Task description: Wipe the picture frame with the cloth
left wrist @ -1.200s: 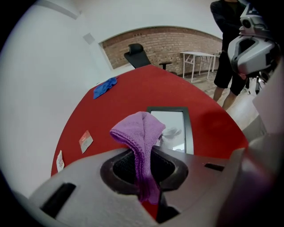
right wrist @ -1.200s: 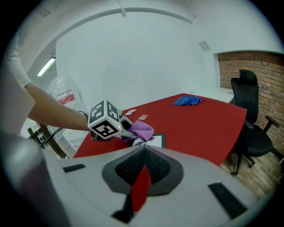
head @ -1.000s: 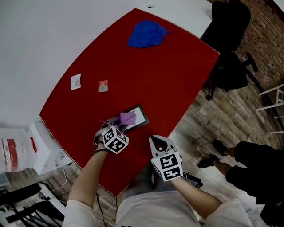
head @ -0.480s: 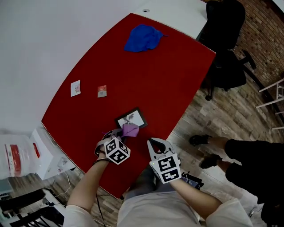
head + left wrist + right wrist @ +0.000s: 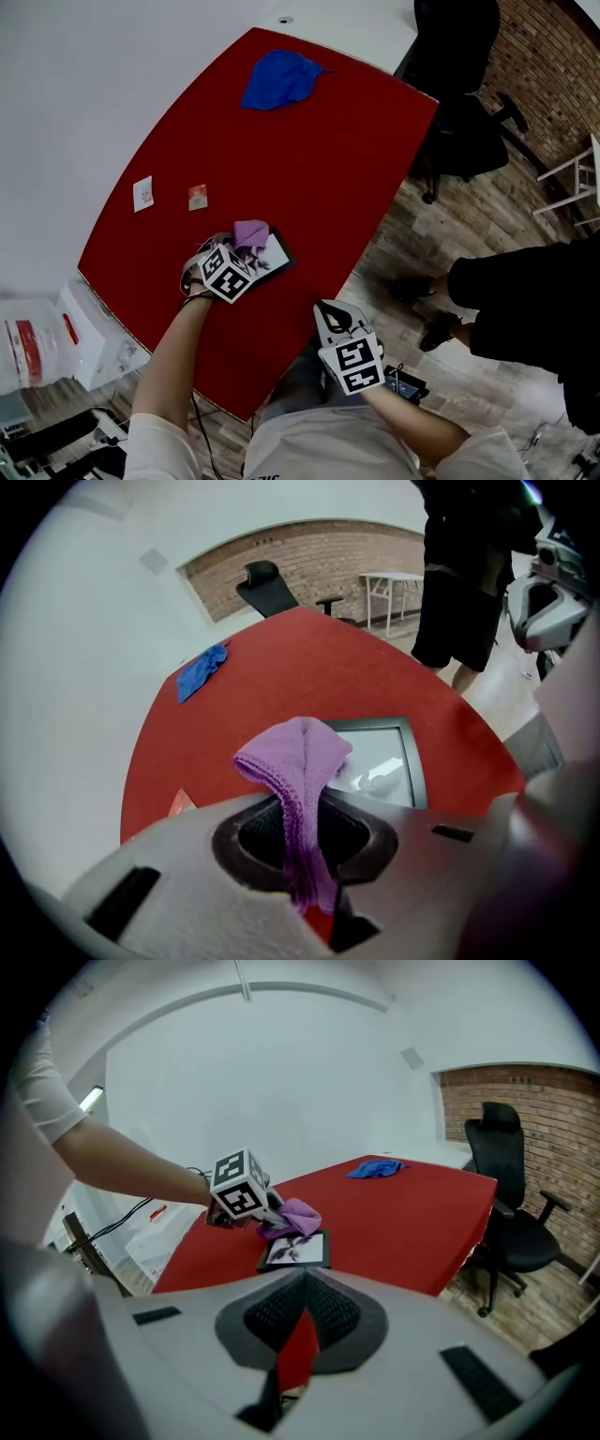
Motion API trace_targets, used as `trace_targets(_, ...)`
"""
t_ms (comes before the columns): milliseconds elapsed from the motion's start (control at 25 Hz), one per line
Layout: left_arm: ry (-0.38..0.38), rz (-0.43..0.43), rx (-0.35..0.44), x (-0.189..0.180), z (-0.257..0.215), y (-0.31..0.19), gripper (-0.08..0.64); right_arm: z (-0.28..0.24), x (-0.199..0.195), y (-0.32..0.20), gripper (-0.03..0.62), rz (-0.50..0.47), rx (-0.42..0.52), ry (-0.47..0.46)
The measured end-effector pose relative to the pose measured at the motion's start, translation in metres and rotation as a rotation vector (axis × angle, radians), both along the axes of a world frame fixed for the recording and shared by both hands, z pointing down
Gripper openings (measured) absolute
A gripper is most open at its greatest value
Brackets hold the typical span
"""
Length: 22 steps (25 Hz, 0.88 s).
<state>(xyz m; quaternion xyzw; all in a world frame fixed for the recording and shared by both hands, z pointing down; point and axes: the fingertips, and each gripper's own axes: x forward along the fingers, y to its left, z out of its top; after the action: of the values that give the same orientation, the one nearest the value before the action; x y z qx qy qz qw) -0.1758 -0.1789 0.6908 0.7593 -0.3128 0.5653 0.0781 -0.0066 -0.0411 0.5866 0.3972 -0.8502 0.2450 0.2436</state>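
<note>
a curved red table (image 5: 319, 159) stands against a white wall, with wood flooring (image 5: 441, 253) and a brick wall (image 5: 553, 56) past its right edge. the picture frame (image 5: 277, 255) lies flat on the table, dark-rimmed with a pale picture, close to the edge nearest the person. the purple cloth (image 5: 249, 232) is bunched over the frame's end on the left gripper's side, covering that corner. the left gripper (image 5: 242, 247) has its jaws pinched tight on the cloth; a narrow strip runs down between the pads and the loose fold stands up ahead of them. the right gripper (image 5: 334, 313) hangs off the table's near edge, well apart from the frame, jaws brought together with nothing between them. further up the table lie two small cards (image 5: 143, 193), side by side, and a crumpled blue cloth (image 5: 279, 80) near the far end. a black office chair (image 5: 459, 122) stands beside the table, and a person in dark clothes (image 5: 525, 300) stands on the floor to the right.
</note>
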Motion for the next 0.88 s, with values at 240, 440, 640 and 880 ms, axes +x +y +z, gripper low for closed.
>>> trace_targets(240, 0.005, 0.04, -0.04, 0.02, 0.011, 0.027, 0.057, 0.0, 0.005, -0.002, 0.003, 0.01, 0.003, 0.0)
trace_targets(440, 0.027, 0.108, -0.092, 0.053, 0.015, 0.074, 0.057, 0.0, 0.006, -0.008, 0.003, 0.007, 0.016, 0.005)
trace_targets(640, 0.018, 0.151, -0.1, 0.062, 0.016, 0.096, 0.057, -0.004, -0.003, -0.011, 0.003, -0.013, 0.025, -0.002)
trace_targets(880, 0.017, 0.138, -0.1, 0.057, 0.014, 0.084, 0.057, -0.003, -0.006, -0.008, 0.003, -0.025, 0.022, -0.005)
